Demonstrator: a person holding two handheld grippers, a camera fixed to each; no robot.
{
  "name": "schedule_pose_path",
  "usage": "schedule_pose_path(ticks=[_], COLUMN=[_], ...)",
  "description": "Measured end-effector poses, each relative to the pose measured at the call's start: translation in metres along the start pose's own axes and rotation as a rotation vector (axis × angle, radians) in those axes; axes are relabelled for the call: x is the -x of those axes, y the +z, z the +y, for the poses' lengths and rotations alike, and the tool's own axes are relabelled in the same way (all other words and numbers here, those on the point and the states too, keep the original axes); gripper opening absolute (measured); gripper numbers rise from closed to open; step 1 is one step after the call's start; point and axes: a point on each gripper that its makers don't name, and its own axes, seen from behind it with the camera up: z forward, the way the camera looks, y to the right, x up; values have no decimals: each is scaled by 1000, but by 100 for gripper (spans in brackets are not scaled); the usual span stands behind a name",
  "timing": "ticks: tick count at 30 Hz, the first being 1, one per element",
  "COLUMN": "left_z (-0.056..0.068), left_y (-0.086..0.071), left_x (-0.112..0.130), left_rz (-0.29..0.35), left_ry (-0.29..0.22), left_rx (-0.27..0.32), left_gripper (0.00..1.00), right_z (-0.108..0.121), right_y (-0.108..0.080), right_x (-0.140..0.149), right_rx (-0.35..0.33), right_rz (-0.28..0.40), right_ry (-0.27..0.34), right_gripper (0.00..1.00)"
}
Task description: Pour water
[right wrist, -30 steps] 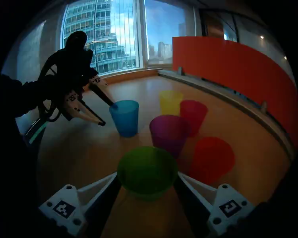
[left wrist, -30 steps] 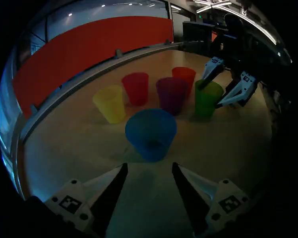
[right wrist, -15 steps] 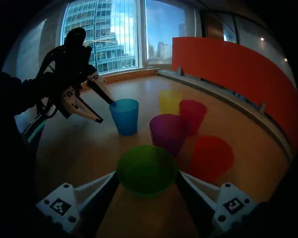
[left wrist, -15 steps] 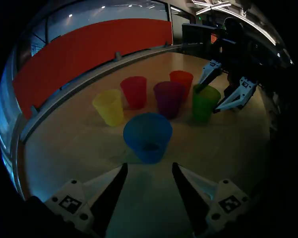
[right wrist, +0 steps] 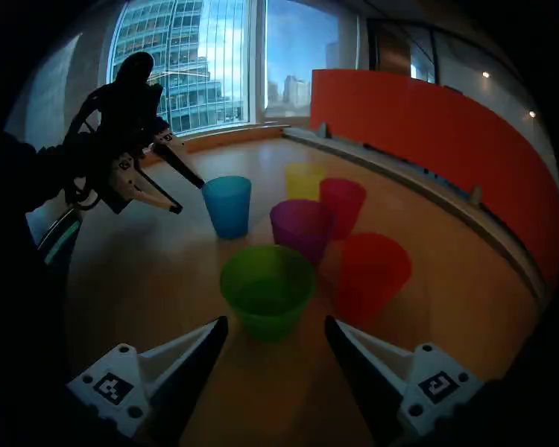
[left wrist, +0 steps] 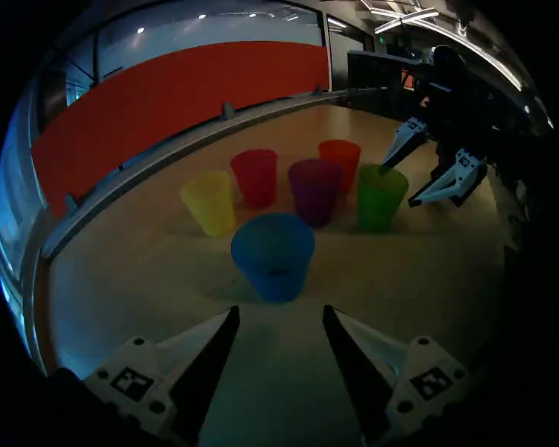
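Six cups stand upright in a loose cluster on the wooden table [left wrist: 130, 283]. In the left gripper view the blue cup [left wrist: 273, 253] is nearest, just ahead of the left claw [left wrist: 279, 311], whose fingers are spread apart and hold nothing. Behind it stand the yellow cup [left wrist: 209, 200], red cup [left wrist: 255, 175], purple cup [left wrist: 314, 190] and orange cup [left wrist: 340, 160], with the green cup [left wrist: 380, 195] at the right end. In the right gripper view the right claw [right wrist: 274, 322] is likewise spread and empty, and the green cup stands just ahead of its tips, untouched. The purple and orange cups stand close behind the green one (whether any cup has water in it I cannot tell). A long orange panel [left wrist: 168, 89] runs beyond the table's far edge, and a window [right wrist: 197, 67] looks out on towers.
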Motion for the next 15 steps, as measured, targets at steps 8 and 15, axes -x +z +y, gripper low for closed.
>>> schedule_pose_path(ticks=[8,15], left_z=[4,5], left_y=[-13,-29], left_x=[1,4], left_rz=[27,47], left_ry=[-26,-34], left_rx=[-41,-76], left_gripper=[82,82], right_z=[2,3], right_y=[-29,-52], right_x=[5,13], right_rx=[48,91], right_rz=[27,41], right_ry=[19,43], right_gripper=[100,100])
